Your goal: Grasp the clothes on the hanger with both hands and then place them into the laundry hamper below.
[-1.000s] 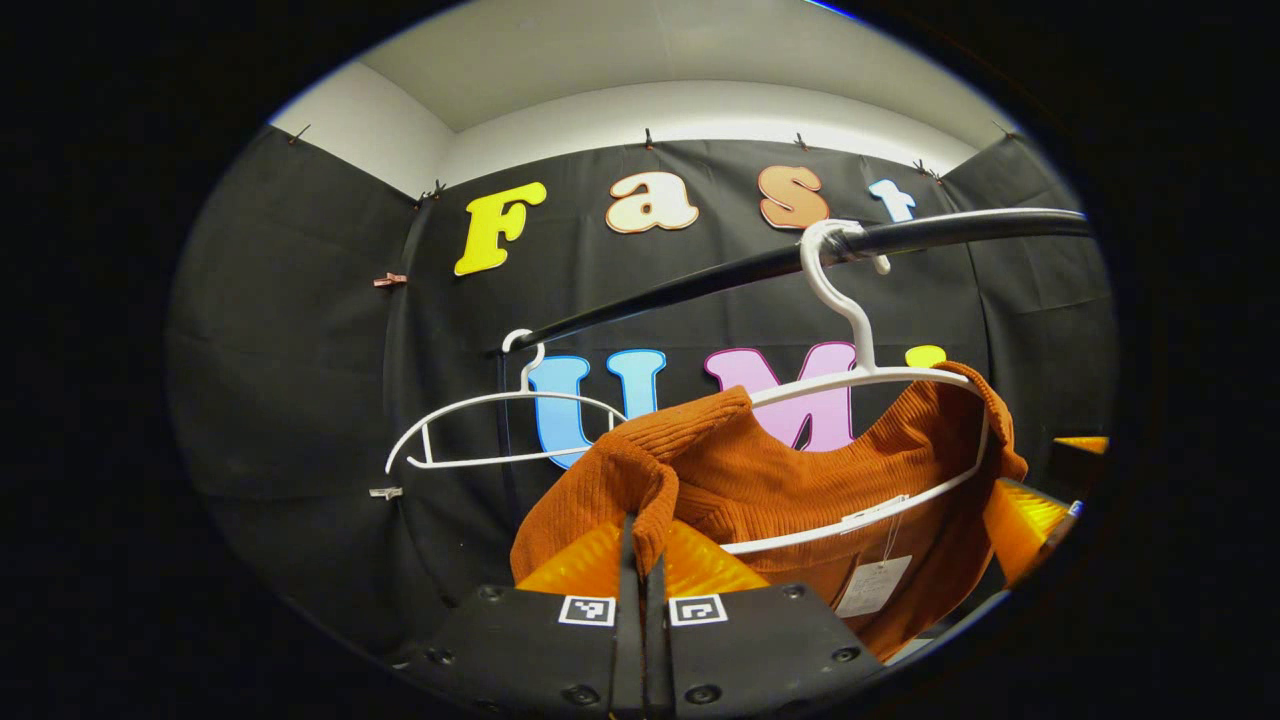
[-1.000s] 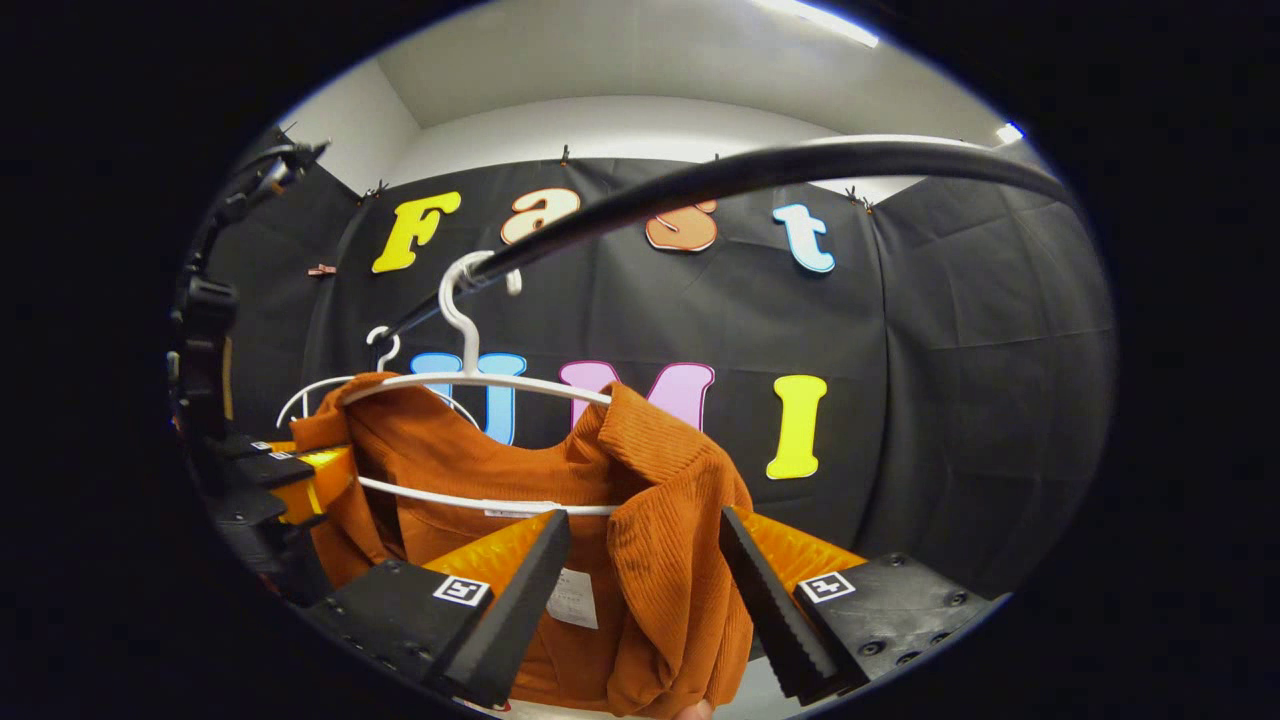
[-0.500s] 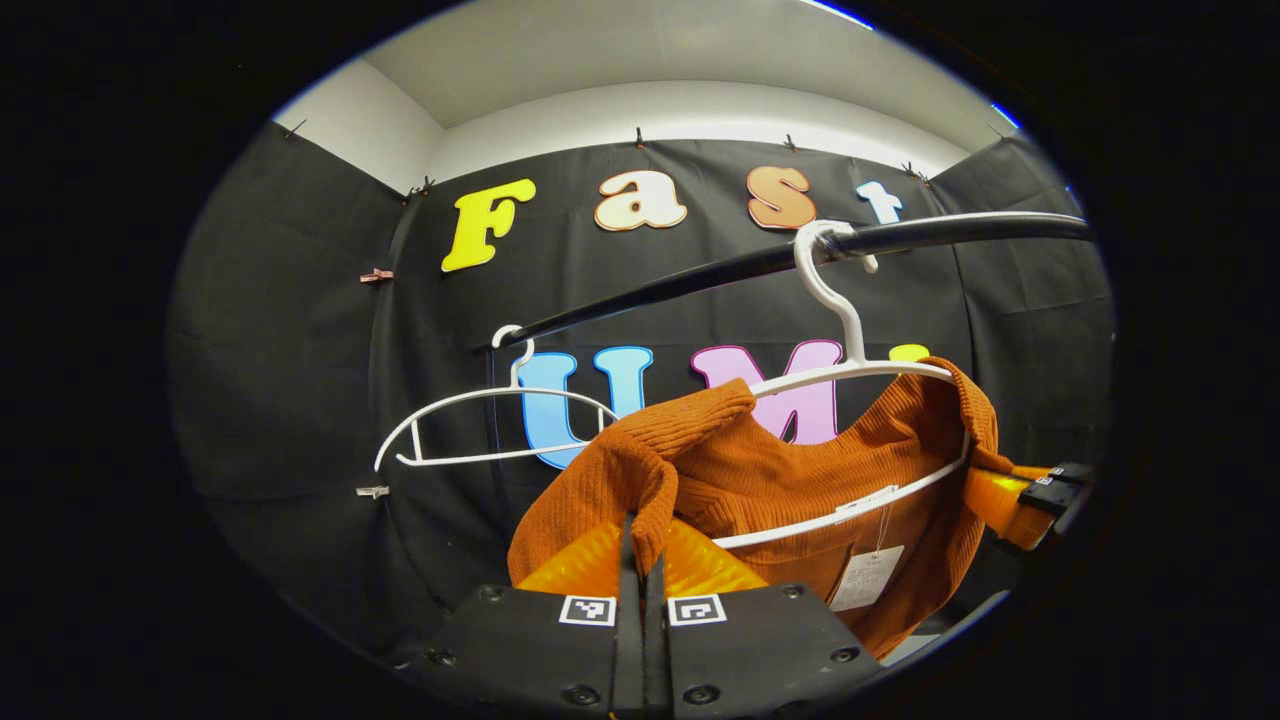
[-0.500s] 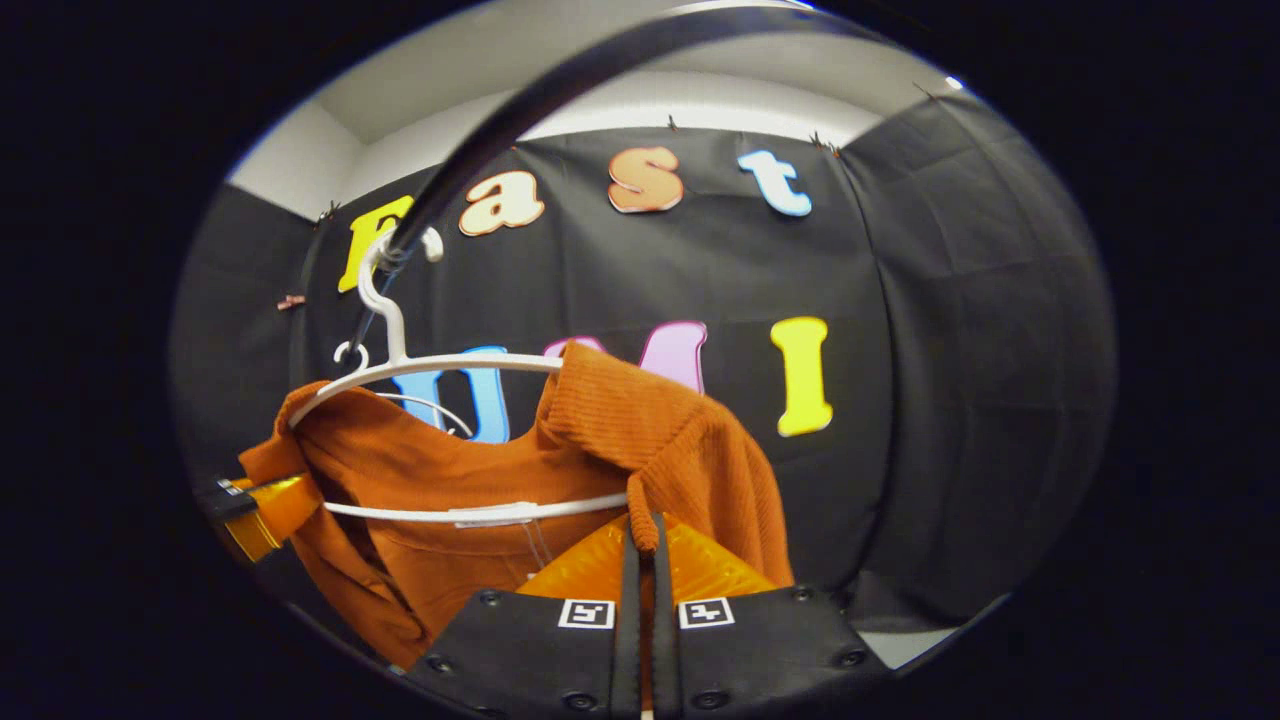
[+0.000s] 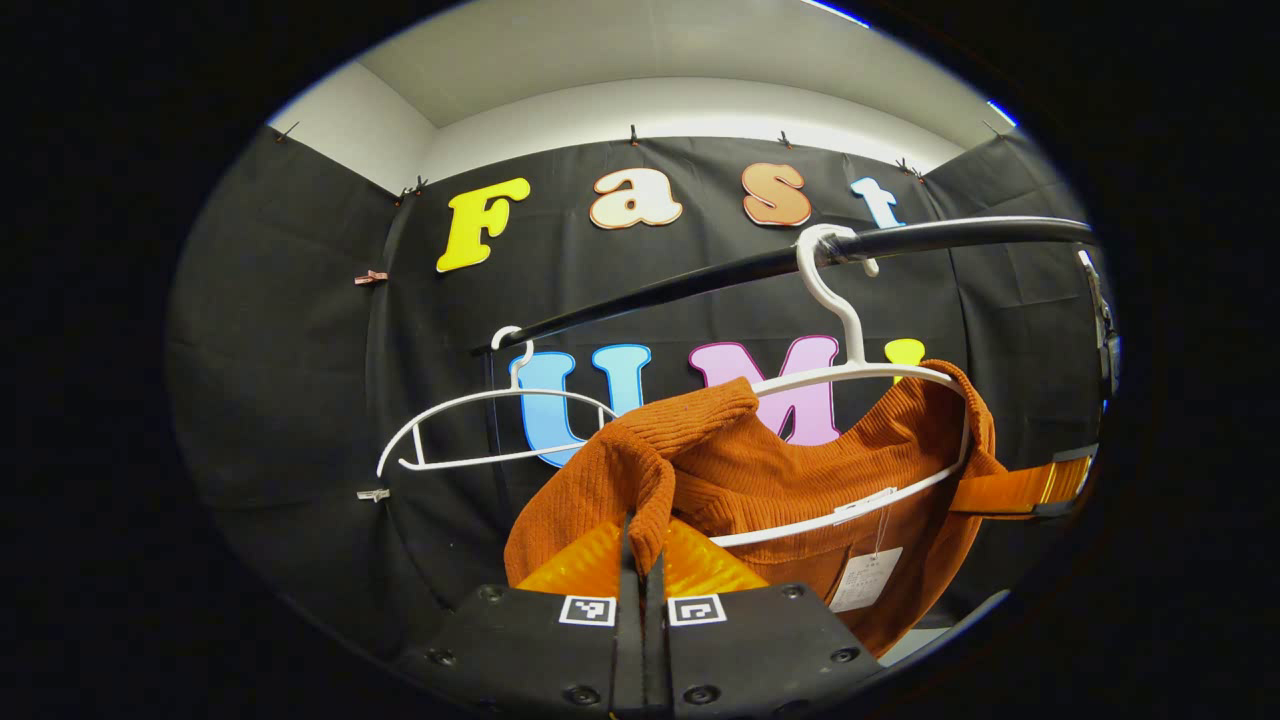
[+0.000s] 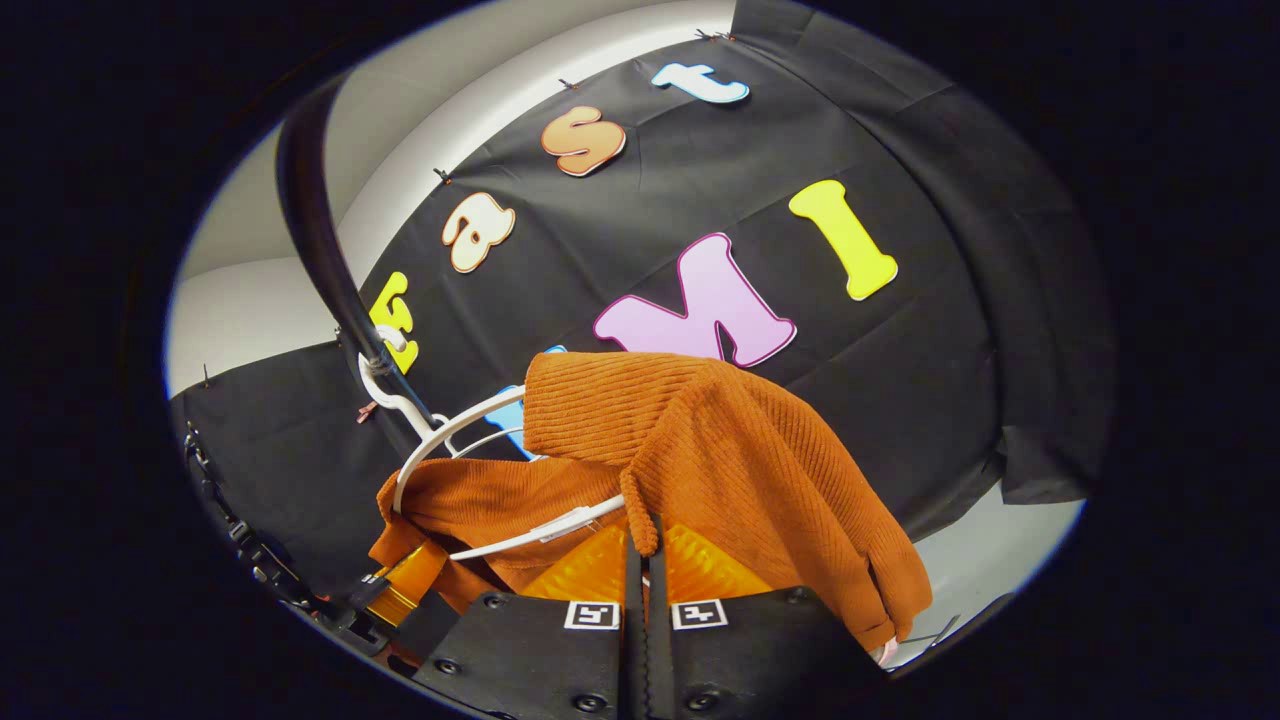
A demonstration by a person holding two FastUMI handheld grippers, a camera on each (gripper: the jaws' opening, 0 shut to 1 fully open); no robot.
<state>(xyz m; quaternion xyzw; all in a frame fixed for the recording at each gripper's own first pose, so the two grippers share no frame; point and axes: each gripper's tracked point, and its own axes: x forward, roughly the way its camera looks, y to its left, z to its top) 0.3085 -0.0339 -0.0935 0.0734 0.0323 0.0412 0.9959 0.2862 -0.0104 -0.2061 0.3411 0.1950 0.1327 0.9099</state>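
Grasping step complete: left gripper (image 5: 643, 560) and right gripper (image 6: 645, 560) each pinched tight on a shoulder of the orange sweater (image 5: 790, 480), draped on the white hanger (image 5: 850, 375) under the rail (image 5: 700, 280); next, lift shoulders clear, lower towards hamper

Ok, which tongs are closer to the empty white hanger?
Left. The left tongs pinch the sweater at the shoulder on the side of the empty hanger. The right tongs pinch the opposite shoulder, farther along the rail.
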